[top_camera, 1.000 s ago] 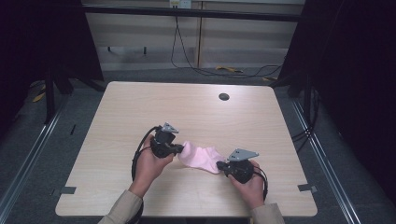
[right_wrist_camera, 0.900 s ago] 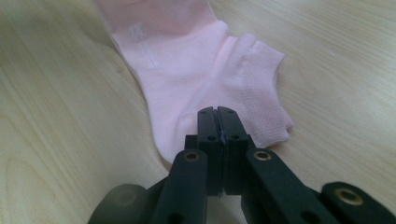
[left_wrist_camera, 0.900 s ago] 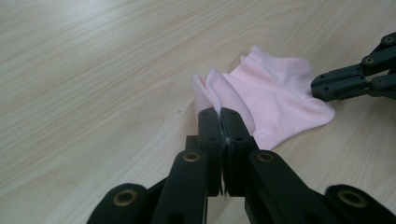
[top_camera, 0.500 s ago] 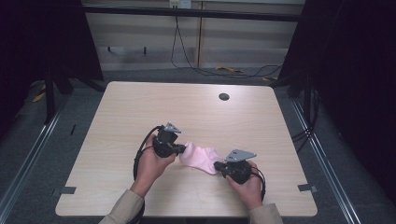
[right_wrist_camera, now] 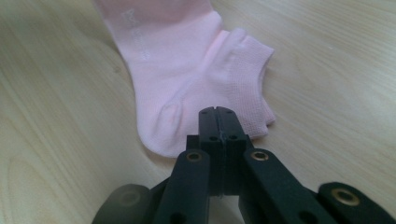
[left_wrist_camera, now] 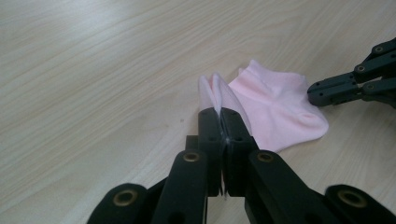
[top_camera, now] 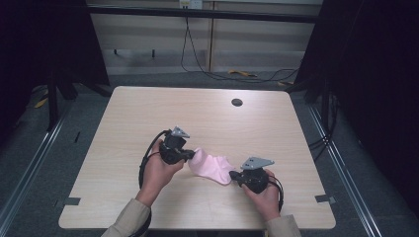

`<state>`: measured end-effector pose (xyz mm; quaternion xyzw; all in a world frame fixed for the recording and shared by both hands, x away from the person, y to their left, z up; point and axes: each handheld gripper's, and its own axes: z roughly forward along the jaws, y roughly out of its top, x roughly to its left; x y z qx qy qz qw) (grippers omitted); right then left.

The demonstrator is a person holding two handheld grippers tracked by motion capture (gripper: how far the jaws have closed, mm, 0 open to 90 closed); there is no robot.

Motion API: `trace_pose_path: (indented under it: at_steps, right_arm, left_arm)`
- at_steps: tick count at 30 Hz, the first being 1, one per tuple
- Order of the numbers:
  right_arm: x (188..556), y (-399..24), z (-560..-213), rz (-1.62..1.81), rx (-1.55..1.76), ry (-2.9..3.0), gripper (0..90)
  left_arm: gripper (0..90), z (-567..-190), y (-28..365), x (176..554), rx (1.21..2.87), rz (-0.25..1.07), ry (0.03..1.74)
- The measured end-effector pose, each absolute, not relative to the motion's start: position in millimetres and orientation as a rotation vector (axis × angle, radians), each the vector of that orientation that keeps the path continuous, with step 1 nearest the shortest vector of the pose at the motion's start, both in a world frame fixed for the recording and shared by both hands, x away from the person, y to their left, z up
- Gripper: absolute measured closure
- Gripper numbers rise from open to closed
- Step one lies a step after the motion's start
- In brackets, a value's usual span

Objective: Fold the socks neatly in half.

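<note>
We had the left gripper (top_camera: 190, 155) and right gripper (top_camera: 232, 175) each clenched on the soft pink ankle sock (top_camera: 212, 167), flat on the pale wooden tabletop (top_camera: 257, 128).

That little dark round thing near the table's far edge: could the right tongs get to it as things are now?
Probably not right away. The right tongs are shut at the heel end of the pink sock, near the front of the table. The bare wood leading to the dark round thing looks free, so letting go first should clear it.
</note>
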<state>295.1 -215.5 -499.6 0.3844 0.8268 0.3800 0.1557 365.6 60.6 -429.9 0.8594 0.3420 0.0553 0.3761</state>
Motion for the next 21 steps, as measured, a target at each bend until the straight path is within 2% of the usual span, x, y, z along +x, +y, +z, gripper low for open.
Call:
trace_pose_path:
  at_steps: [21]
  right_arm:
    - [294,-202,-501,1.1,1.053,2.397,90.0]
  left_arm:
    - [88.3,-425,24,358,2.243,0.115,0.78]
